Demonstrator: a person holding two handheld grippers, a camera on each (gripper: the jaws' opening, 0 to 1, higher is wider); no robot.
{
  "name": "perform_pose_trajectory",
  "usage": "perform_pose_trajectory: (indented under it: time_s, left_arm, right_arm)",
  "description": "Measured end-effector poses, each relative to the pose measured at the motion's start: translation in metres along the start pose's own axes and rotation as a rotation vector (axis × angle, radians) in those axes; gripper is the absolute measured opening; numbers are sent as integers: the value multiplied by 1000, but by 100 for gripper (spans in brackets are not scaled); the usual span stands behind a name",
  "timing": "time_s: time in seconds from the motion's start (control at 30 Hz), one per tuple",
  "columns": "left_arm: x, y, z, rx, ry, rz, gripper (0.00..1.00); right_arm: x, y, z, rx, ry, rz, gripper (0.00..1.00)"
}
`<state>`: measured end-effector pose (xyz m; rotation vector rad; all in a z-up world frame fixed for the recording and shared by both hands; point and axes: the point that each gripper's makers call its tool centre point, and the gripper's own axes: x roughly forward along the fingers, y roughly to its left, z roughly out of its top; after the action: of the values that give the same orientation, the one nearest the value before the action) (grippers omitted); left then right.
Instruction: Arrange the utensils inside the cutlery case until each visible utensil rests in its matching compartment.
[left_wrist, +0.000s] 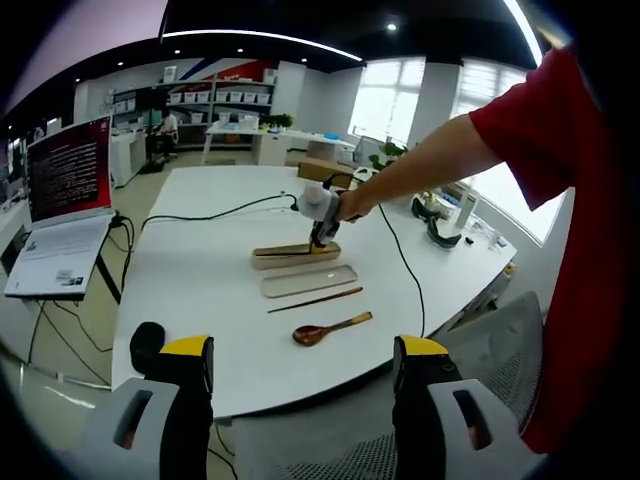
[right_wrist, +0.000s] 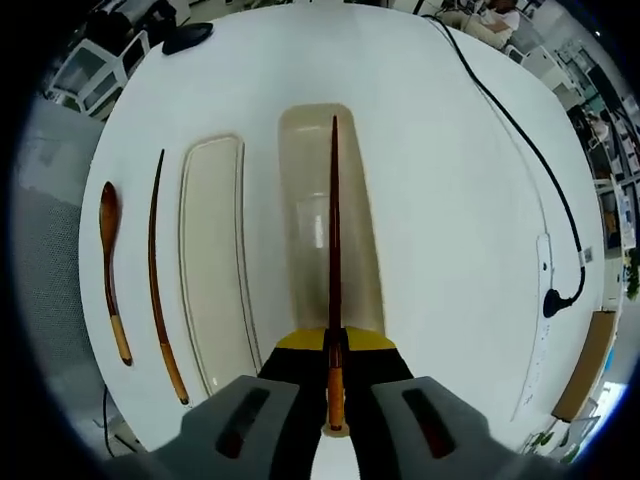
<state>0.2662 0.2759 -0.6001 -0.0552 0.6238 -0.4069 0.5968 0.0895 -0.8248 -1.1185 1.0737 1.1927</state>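
My right gripper (right_wrist: 335, 352) is shut on a dark wooden chopstick (right_wrist: 334, 230), which points forward along the beige cutlery case tray (right_wrist: 300, 180) and lies over its middle. To the left of the tray lies the case lid (right_wrist: 212, 260), then a second chopstick (right_wrist: 157, 290) and a wooden spoon (right_wrist: 110, 270) on the white table. In the left gripper view the right gripper (left_wrist: 322, 238) hovers at the case tray (left_wrist: 290, 256), with the lid (left_wrist: 310, 280), the chopstick (left_wrist: 315, 300) and the spoon (left_wrist: 330, 328) nearer. My left gripper (left_wrist: 305, 375) stands open at the table's near edge, holding nothing.
A laptop (left_wrist: 65, 200) sits off the table's left side. A black cable (left_wrist: 210, 213) runs across the far part of the table, and another cable with a plug (right_wrist: 552, 300) lies right of the case. A grey chair (left_wrist: 480, 350) stands at the near right.
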Motion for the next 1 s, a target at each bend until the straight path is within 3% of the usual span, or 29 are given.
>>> perform_pose_trajectory:
  time_s: [0.53,0.73,0.9,1.0]
  left_arm:
    - [-2,3,0,-11,-2,16,75]
    - [-3,1,4,-2,-12,9,75]
    - [-5,-3,15,8,-47,-9,75]
    - [-5,-10,16,-9,-58,-50,77]
  right_arm:
    - [0,1,-3,47,5,28,4]
    - [-15,-6,3,49,-19,-20,4]
    - [-40,2,5,91,-63,-40,4]
    - [-51,-2,4,173,-106,-62,5]
